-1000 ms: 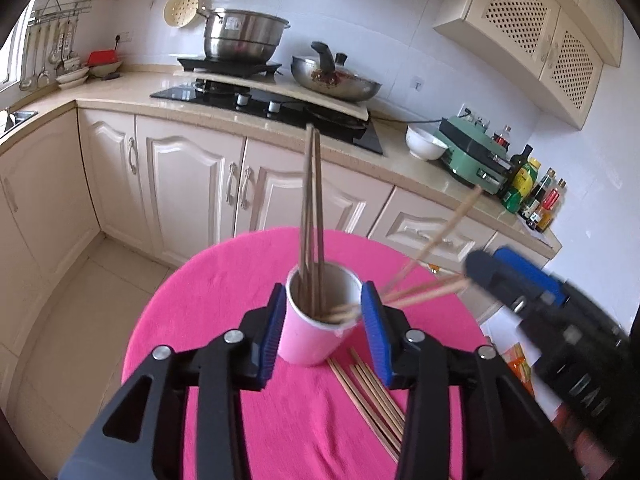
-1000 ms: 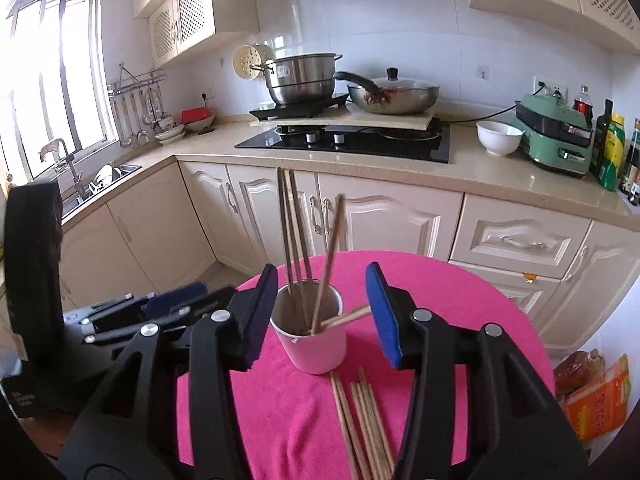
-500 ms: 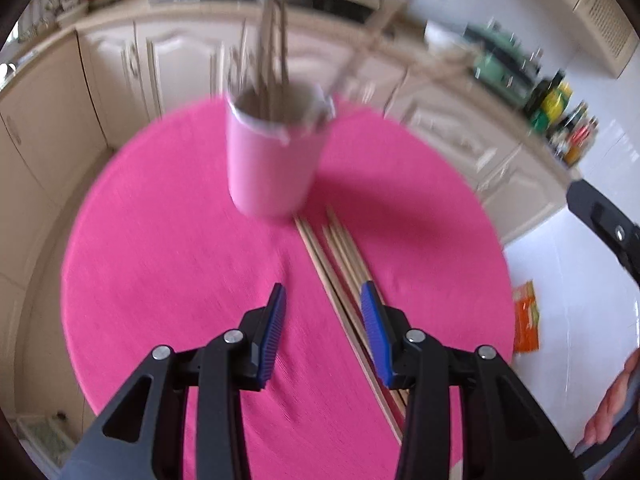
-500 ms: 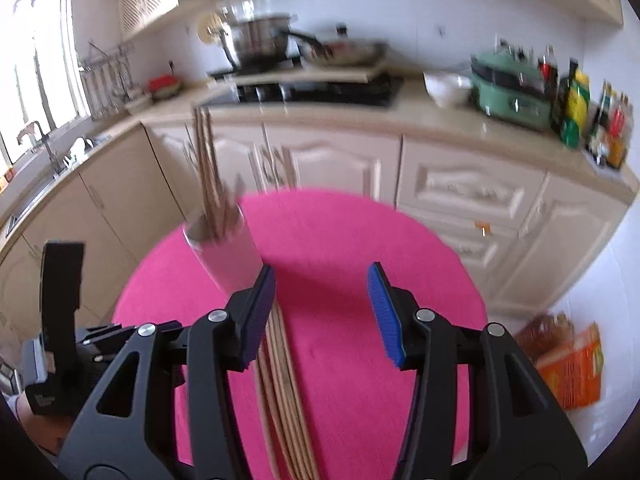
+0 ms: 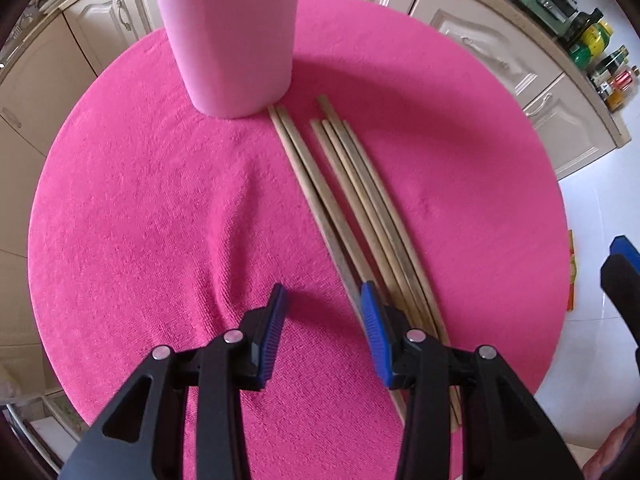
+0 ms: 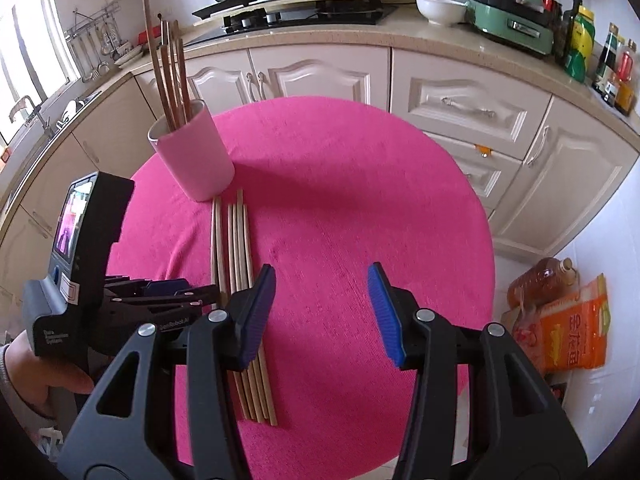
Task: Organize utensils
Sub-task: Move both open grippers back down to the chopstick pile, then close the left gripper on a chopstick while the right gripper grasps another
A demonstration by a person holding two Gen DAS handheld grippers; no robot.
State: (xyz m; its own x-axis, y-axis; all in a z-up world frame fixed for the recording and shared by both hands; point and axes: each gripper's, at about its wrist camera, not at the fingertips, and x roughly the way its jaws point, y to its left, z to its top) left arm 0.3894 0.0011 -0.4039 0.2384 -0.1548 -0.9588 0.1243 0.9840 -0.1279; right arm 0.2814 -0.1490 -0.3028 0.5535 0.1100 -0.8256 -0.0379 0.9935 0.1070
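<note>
A pink cup point(image 5: 230, 36) stands at the far side of the round pink table point(image 5: 140, 200); in the right wrist view the cup point(image 6: 192, 156) holds several brown chopsticks point(image 6: 168, 68). Several loose wooden chopsticks point(image 5: 352, 200) lie side by side on the cloth in front of the cup, also in the right wrist view point(image 6: 236, 248). My left gripper point(image 5: 322, 320) is open and low over the near ends of the loose chopsticks, its right finger beside them. My right gripper point(image 6: 320, 308) is open and empty above the table, to the right of the chopsticks.
Cream kitchen cabinets point(image 6: 460, 100) and a counter with a hob, pots, a white bowl point(image 6: 440, 8), a green cooker point(image 6: 508, 16) and bottles curve behind the table. An oil bottle and an orange bag point(image 6: 568, 324) sit on the floor at the right.
The left gripper has tilted down and dropped low over the loose chopsticks. The right gripper has pulled back and to the right of the cup. Both stay open.
</note>
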